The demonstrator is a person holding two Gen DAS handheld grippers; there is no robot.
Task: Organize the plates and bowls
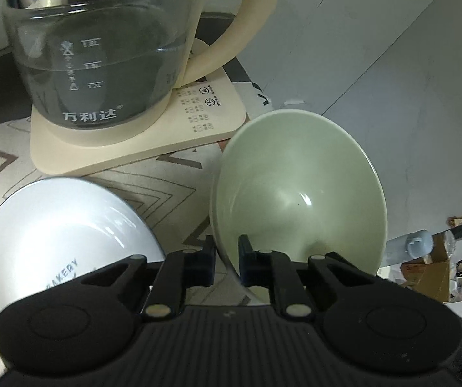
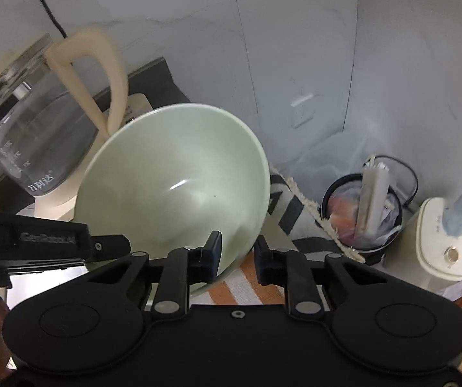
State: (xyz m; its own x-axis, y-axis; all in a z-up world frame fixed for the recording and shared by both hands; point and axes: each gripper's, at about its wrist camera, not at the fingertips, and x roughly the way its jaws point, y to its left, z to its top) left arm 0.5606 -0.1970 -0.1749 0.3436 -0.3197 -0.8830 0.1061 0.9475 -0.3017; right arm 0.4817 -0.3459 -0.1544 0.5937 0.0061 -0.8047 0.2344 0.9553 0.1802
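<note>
A pale green bowl (image 1: 298,190) is held tilted above the table. My left gripper (image 1: 227,261) is shut on its near rim, one finger on each side of the wall. The same green bowl (image 2: 173,174) fills the right wrist view. My right gripper (image 2: 237,258) has its jaws on either side of the bowl's right rim, with a gap showing beside the right finger. The left gripper's black body (image 2: 37,245) shows at the left of that view. A white bowl (image 1: 63,242) printed "BAKERY" sits on the patterned cloth at lower left.
A glass kettle (image 1: 102,51) with a cream handle stands on its cream base (image 1: 140,138) just behind the bowls. A patterned tablecloth (image 1: 173,190) covers the table. On the floor at right are a black bin (image 2: 363,213) and a cream appliance (image 2: 447,245).
</note>
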